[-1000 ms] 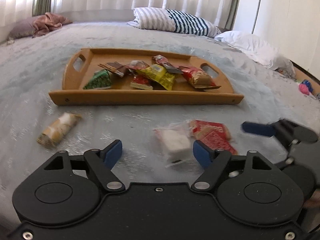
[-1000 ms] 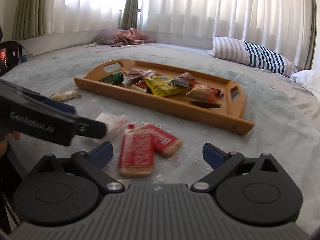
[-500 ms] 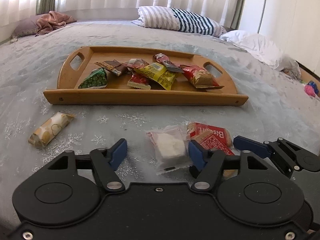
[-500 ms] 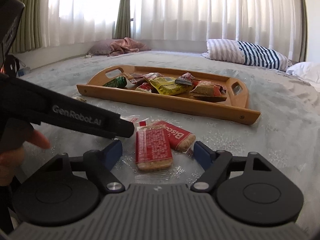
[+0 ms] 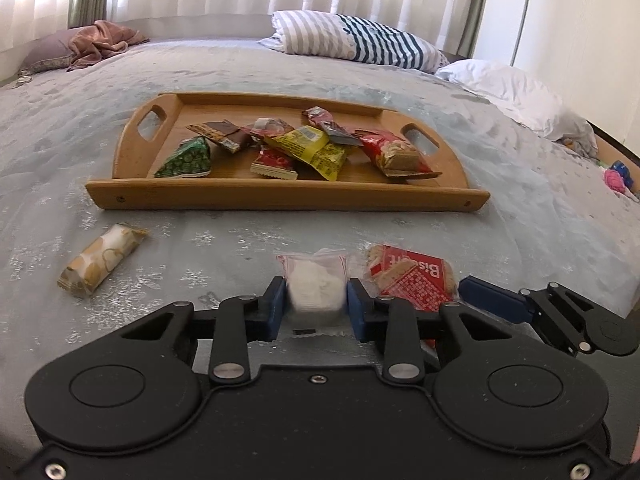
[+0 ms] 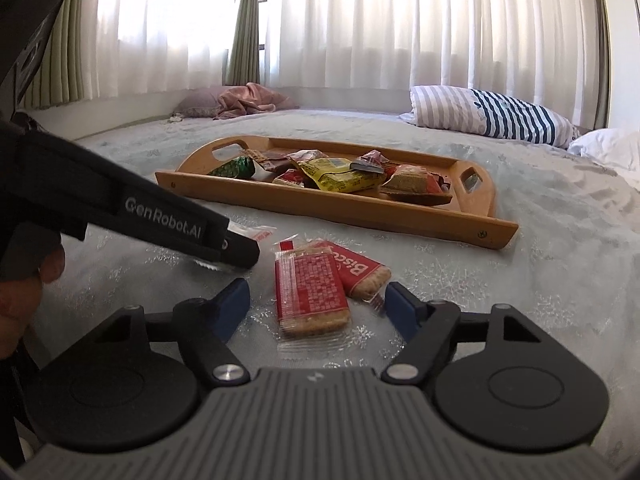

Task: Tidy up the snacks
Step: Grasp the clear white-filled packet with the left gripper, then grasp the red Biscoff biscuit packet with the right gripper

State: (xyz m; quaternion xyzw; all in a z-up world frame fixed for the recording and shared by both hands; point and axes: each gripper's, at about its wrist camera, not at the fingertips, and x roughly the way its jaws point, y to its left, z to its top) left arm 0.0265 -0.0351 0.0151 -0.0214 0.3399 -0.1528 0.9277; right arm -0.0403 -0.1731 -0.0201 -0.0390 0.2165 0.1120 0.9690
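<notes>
My left gripper (image 5: 316,306) is low over the bed, its jaws closing, with both blue pads against the sides of a white snack packet (image 5: 316,284). Just to its right lie two red biscuit packs (image 5: 412,276), overlapping. In the right wrist view the nearer biscuit pack (image 6: 310,284) and the second one (image 6: 360,272) lie between the pads of my right gripper (image 6: 318,306). Its jaws are closing, and a gap remains at the left pad. A wooden tray (image 5: 280,196) holding several wrapped snacks sits beyond. A beige wrapped bar (image 5: 100,260) lies on the bed to the left.
The tray (image 6: 320,208) sits mid-bed on a grey patterned cover. A striped pillow (image 5: 360,40) and a white pillow (image 5: 516,88) lie behind it, and a pink cloth (image 5: 100,40) is at the far left. A hand (image 6: 24,276) holds the left gripper's handle.
Both grippers have come down over their snacks and narrowed. The left pads now touch the white packet. The right pads stand closer around the biscuit packs.
</notes>
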